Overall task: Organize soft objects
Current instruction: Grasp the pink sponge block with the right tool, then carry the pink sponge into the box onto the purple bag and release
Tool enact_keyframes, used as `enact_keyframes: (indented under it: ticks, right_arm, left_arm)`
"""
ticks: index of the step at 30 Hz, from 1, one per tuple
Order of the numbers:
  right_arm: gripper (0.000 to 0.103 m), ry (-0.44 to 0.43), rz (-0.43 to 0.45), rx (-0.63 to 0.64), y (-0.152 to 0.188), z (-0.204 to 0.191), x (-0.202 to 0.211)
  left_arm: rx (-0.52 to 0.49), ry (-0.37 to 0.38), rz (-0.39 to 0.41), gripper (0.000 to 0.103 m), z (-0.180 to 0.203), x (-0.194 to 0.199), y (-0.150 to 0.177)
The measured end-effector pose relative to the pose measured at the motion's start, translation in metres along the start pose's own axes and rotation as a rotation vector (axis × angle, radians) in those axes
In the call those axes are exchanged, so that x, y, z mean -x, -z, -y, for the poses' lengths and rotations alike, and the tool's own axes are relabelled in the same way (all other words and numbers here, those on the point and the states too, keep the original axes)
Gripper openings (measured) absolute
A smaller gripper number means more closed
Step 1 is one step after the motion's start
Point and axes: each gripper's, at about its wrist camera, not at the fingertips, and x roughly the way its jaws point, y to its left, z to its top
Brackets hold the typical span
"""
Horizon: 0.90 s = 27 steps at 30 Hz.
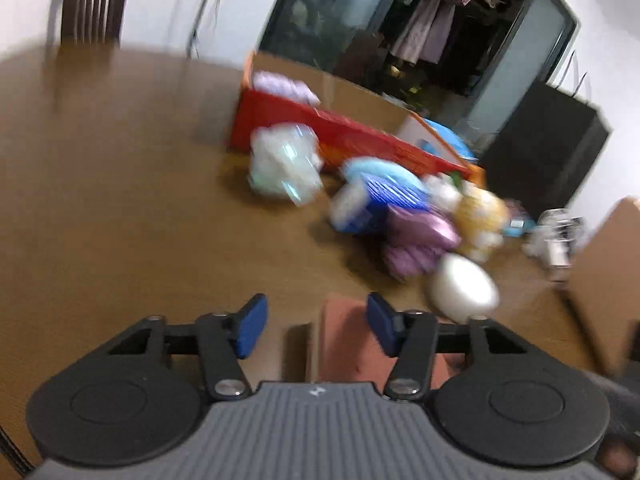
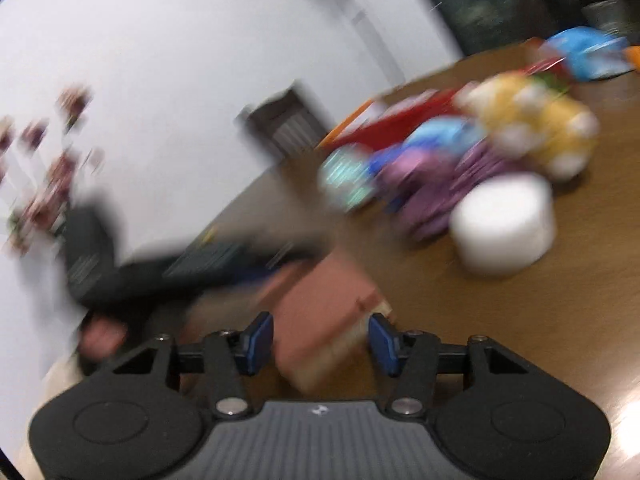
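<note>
Both views are motion-blurred. A pile of soft things lies on the brown table (image 1: 120, 200): a pale crinkly bundle (image 1: 284, 164), a blue-and-white pack (image 1: 376, 196), a purple cloth (image 1: 416, 240), a yellow plush toy (image 1: 480, 216) and a white round roll (image 1: 464, 288). A red open box (image 1: 340, 132) stands behind them. My left gripper (image 1: 316, 326) is open above the table, with a pinkish-brown block (image 1: 344, 340) below its right finger. My right gripper (image 2: 320, 344) is open with the pinkish-brown block (image 2: 324, 312) between its fingers; the pads are not touching it. The roll (image 2: 504, 224) and plush (image 2: 536, 132) lie beyond.
A dark chair (image 1: 96, 4) stands at the table's far edge. A black cabinet (image 1: 548, 140) and a cardboard box (image 1: 608, 280) are on the right. The other gripper, dark and blurred (image 2: 160, 264), shows left of the block in the right wrist view.
</note>
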Motion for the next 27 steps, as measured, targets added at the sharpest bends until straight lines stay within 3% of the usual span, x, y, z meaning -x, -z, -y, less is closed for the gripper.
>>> enact_keyframes:
  ticks: [1, 3, 9, 13, 14, 16, 19, 21, 23, 27]
  right_arm:
    - [0.053, 0.033, 0.032, 0.005, -0.004, 0.004, 0.004]
    - [0.053, 0.063, 0.046, 0.015, -0.011, 0.008, 0.007]
    - [0.053, 0.112, -0.026, 0.036, -0.021, 0.006, -0.005]
    - [0.052, 0.086, -0.041, 0.029, -0.016, -0.001, 0.003]
    - [0.051, 0.086, -0.049, 0.03, -0.015, 0.0, 0.003]
    - [0.034, 0.094, -0.064, 0.031, -0.011, 0.0, 0.003]
    - [0.031, 0.081, -0.069, 0.021, -0.009, 0.002, 0.003]
    - [0.03, 0.094, -0.063, 0.052, -0.016, -0.003, 0.003]
    - [0.03, 0.088, -0.001, 0.071, -0.036, -0.01, 0.008]
    - [0.028, 0.048, 0.131, 0.165, -0.114, -0.022, 0.008]
  left_arm:
    - [0.006, 0.033, -0.007, 0.054, 0.001, 0.006, 0.007]
    - [-0.023, 0.017, 0.019, 0.058, 0.007, 0.015, 0.017]
    - [0.001, 0.014, -0.002, 0.059, 0.009, 0.011, 0.016]
    - [-0.004, 0.056, -0.033, 0.06, 0.011, 0.021, 0.024]
    - [-0.008, 0.066, -0.043, 0.058, 0.013, 0.022, 0.028]
    - [0.007, 0.081, -0.05, 0.048, 0.015, 0.02, 0.033]
    - [0.037, 0.07, -0.034, 0.044, 0.019, 0.017, 0.03]
    - [0.016, 0.08, 0.018, 0.043, 0.027, 0.021, 0.017]
    - [-0.039, 0.108, 0.088, 0.043, 0.037, 0.026, -0.009]
    - [-0.119, 0.147, 0.156, 0.043, 0.047, 0.015, -0.101]
